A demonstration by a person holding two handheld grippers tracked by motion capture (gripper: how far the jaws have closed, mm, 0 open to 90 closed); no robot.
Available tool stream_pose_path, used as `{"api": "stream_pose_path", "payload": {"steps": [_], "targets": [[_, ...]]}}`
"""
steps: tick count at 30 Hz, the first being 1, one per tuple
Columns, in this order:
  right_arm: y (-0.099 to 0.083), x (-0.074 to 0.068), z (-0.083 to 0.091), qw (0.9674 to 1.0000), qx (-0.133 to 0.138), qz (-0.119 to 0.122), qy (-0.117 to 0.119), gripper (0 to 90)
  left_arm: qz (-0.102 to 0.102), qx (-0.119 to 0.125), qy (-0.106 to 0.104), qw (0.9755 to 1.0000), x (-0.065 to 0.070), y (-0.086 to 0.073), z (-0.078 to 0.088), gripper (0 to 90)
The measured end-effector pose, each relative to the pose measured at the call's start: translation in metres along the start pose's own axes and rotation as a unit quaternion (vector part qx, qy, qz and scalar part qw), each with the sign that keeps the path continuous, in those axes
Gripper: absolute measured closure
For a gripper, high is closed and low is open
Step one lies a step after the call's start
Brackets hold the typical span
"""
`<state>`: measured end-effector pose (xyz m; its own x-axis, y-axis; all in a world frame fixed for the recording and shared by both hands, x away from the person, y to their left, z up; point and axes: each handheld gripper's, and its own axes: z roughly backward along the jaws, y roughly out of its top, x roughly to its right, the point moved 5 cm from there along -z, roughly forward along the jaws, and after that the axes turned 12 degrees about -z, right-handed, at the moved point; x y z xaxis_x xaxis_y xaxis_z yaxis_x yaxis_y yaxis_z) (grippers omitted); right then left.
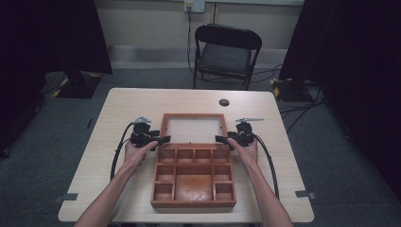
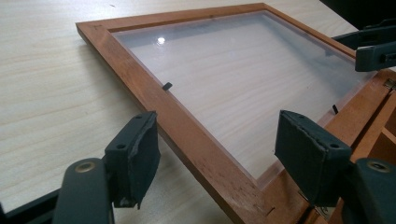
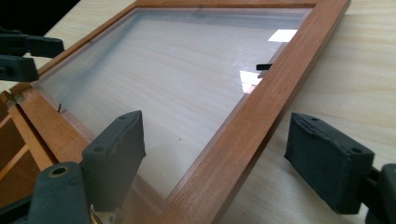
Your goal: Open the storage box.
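A brown wooden box (image 1: pixel 194 204) with several compartments lies open on the table. Its glass-paned lid (image 1: pixel 193 129) is folded back flat behind it. My left gripper (image 1: pixel 160 140) is at the lid's left side, open. In the left gripper view its jaws (image 2: pixel 219 140) straddle the lid's wooden rail (image 2: pixel 187 126) without touching it. My right gripper (image 1: pixel 221 139) is open at the lid's right side. In the right gripper view it (image 3: pixel 219 149) stands astride the opposite rail (image 3: pixel 252 116). Each gripper view shows the other gripper across the pane (image 2: pixel 373 46) (image 3: pixel 23 53).
The light wood table (image 1: pixel 132 106) has a round dark grommet (image 1: pixel 224 102) behind the lid. A black folding chair (image 1: pixel 227 52) stands beyond the far edge. Black cables trail from both grippers along the person's forearms. Dark curtains hang at both sides.
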<state>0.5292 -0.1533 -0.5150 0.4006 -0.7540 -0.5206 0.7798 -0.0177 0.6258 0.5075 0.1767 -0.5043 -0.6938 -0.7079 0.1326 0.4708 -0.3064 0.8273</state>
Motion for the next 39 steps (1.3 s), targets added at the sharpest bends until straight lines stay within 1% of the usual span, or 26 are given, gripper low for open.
{"api": "stream_pose_path", "payload": {"steps": [2,3,8,9,10,11,12,13,16,17,18,19,20,22,23,24,26,27,28,29,32,33,35,37,38,39], "targets": [[0.0,0.0,0.001,1.0,0.0,0.0,0.0,19.2,0.001,-0.001,0.0,1.0,-0.001,0.0,0.001,29.8],[0.001,0.0,0.005,0.9999,0.009,0.0,-0.007,19.4,-0.001,-0.001,0.007,1.0,-0.002,0.0,0.003,28.5],[0.005,-0.003,0.013,0.9997,0.022,0.004,-0.006,19.5,0.0,-0.003,0.008,1.0,-0.004,0.0,0.011,25.6],[0.006,-0.006,0.018,0.9997,0.022,0.013,-0.006,19.4,-0.004,-0.001,0.015,0.9999,-0.003,-0.001,0.015,25.5],[0.006,-0.006,0.018,0.9997,0.022,0.013,-0.006,19.4,-0.004,-0.001,0.015,0.9999,-0.003,-0.001,0.015,25.3],[0.006,-0.01,0.024,0.9994,0.024,0.023,-0.009,19.2,-0.018,-0.013,0.017,0.9996,-0.003,-0.004,0.02,24.6],[0.006,-0.01,0.024,0.9994,0.024,0.023,-0.009,19.2,-0.018,-0.013,0.017,0.9996,-0.003,-0.004,0.02,23.9],[0.006,-0.013,0.031,0.999,0.032,0.028,-0.01,19.5,-0.01,-0.006,0.015,0.9998,-0.002,-0.007,0.024,23.7],[0.004,-0.015,0.036,0.9987,0.037,0.032,-0.01,19.2,-0.009,-0.005,0.017,0.9998,-0.002,-0.01,0.029,23.7],[0.0,-0.017,0.043,0.9987,0.033,0.037,-0.011,16.9,-0.014,-0.01,0.019,0.9997,-0.002,-0.012,0.032,23.7],[0.0,-0.017,0.043,0.9987,0.033,0.037,-0.011,16.9,-0.012,-0.008,0.02,0.9997,-0.002,-0.012,0.033,23.7],[-0.002,-0.019,0.049,0.9986,0.029,0.042,-0.011,15.9,-0.012,-0.007,0.02,0.9997,-0.002,-0.013,0.038,23.6],[-0.003,-0.02,0.053,0.9984,0.034,0.045,-0.011,15.7,-0.006,-0.002,0.017,0.9998,0.0,-0.014,0.04,23.6],[-0.004,-0.021,0.058,0.998,0.037,0.049,-0.012,15.4,-0.009,-0.003,0.02,0.9997,0.0,-0.015,0.042,23.8],[-0.005,-0.022,0.062,0.9979,0.038,0.052,-0.013,15.4,-0.017,-0.006,0.024,0.9996,0.001,-0.017,0.044,23.8],[-0.009,-0.023,0.069,0.9977,0.038,0.054,-0.016,15.0,-0.015,-0.006,0.025,0.9996,0.003,-0.02,0.047,24.0],[-0.012,-0.022,0.073,0.9977,0.038,0.053,-0.019,15.0,-0.013,-0.005,0.024,0.9996,0.003,-0.021,0.048,24.0],[-0.016,-0.022,0.079,0.9977,0.039,0.052,-0.018,15.0,-0.016,-0.006,0.025,0.9995,0.004,-0.022,0.053,24.0],[-0.016,-0.022,0.079,0.9977,0.039,0.052,-0.018,15.0,-0.016,-0.006,0.025,0.9995,0.004,-0.022,0.053,24.0],[-0.021,-0.022,0.086,0.9975,0.042,0.052,-0.024,14.7,-0.024,-0.01,0.025,0.9994,0.007,-0.023,0.059,24.0],[-0.025,-0.022,0.091,0.9972,0.044,0.054,-0.028,14.7,-0.03,-0.013,0.026,0.9991,0.009,-0.026,0.064,24.0],[-0.03,-0.022,0.096,0.9972,0.043,0.053,-0.03,14.7,-0.037,-0.016,0.033,0.9987,0.009,-0.031,0.07,23.9],[-0.036,-0.022,0.101,0.9972,0.04,0.055,-0.032,14.5,-0.024,-0.014,0.031,0.9991,0.009,-0.036,0.073,23.9],[-0.039,-0.021,0.103,0.9969,0.037,0.058,-0.038,14.5,-0.021,-0.015,0.03,0.9992,0.009,-0.04,0.073,23.9],[-0.043,-0.02,0.105,0.9967,0.033,0.058,-0.045,14.5,-0.026,-0.023,0.029,0.999,0.008,-0.044,0.074,23.8],[-0.046,-0.019,0.107,0.9966,0.032,0.056,-0.05,14.5,-0.02,-0.025,0.031,0.999,0.008,-0.046,0.073,23.6]]}}
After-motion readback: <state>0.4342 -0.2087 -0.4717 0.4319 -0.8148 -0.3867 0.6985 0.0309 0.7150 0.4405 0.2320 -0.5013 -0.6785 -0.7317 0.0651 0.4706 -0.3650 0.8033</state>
